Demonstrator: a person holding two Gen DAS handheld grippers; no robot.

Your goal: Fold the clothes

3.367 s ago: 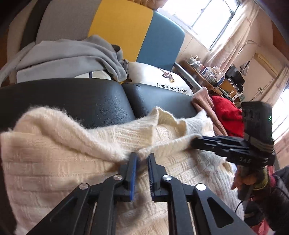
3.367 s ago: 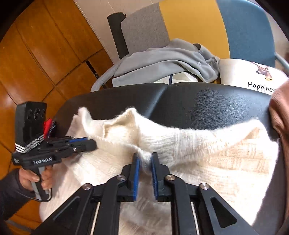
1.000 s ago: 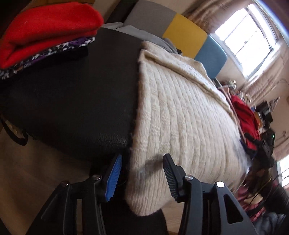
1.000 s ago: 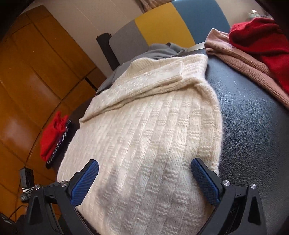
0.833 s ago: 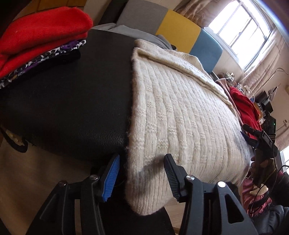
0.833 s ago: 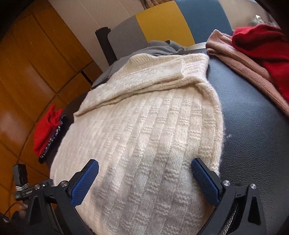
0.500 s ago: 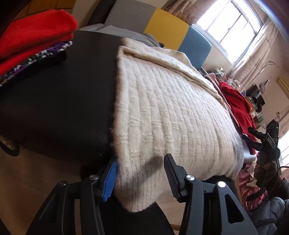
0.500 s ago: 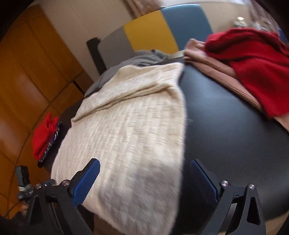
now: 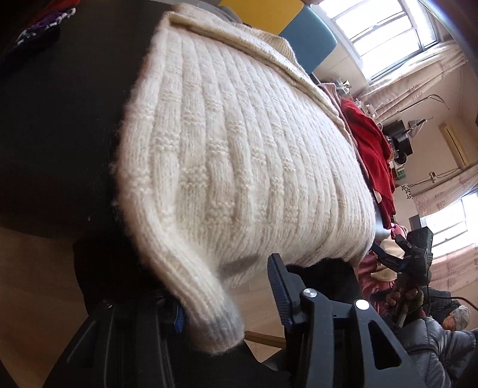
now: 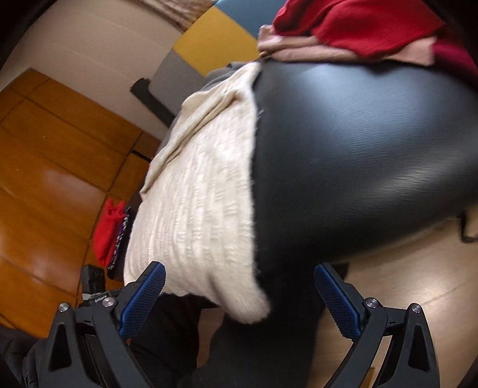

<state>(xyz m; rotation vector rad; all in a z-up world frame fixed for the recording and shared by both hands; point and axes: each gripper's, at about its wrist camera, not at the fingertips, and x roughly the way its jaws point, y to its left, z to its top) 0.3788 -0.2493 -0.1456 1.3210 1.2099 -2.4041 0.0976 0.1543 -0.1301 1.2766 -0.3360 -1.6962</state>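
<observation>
A cream ribbed knit sweater (image 9: 239,143) lies flat on a black leather cushion (image 9: 59,119), its hem hanging over the near edge. The hem's left corner (image 9: 209,313) droops between the fingers of my left gripper (image 9: 228,298). Its jaws are closing; the right pad (image 9: 277,286) stands clear of the knit and the left pad is mostly hidden behind it. In the right wrist view the sweater (image 10: 203,194) is blurred, and its right corner (image 10: 248,304) hangs between the wide-open fingers of my right gripper (image 10: 240,301), touching neither pad.
A red garment (image 10: 352,24) on a pink one (image 10: 298,50) lies at the cushion's right end. A folded red and patterned pile (image 10: 110,229) sits at the left end. Yellow, blue and grey chair backs (image 10: 209,47) stand behind. Wood floor (image 10: 403,268) lies below.
The right gripper slid right along the front edge, from facing the sweater's middle to its right corner. The left gripper tipped down and closer onto the left corner, its jaws a little narrower.
</observation>
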